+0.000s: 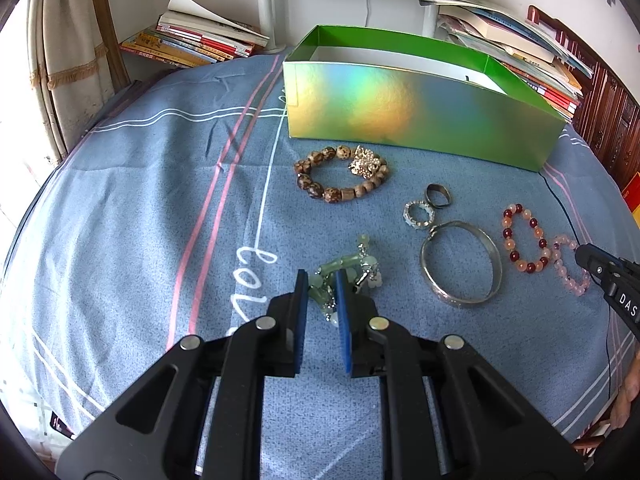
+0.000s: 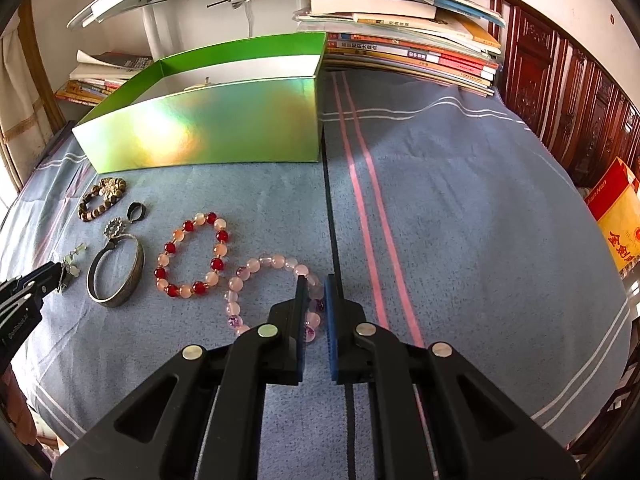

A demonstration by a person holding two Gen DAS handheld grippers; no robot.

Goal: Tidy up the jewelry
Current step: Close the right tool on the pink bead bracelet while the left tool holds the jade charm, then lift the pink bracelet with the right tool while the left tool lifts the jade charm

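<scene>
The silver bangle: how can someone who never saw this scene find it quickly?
In front of the shiny green box, jewelry lies on the blue cloth. The silver bangle lies left of the red and peach bead bracelet; it is the only plain metal hoop, without beads.

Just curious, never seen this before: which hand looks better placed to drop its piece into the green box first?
Probably the left. The left gripper pinches the green jade piece, almost straight before the box; the right gripper, on the pink bracelet, sits off to the side.
</scene>
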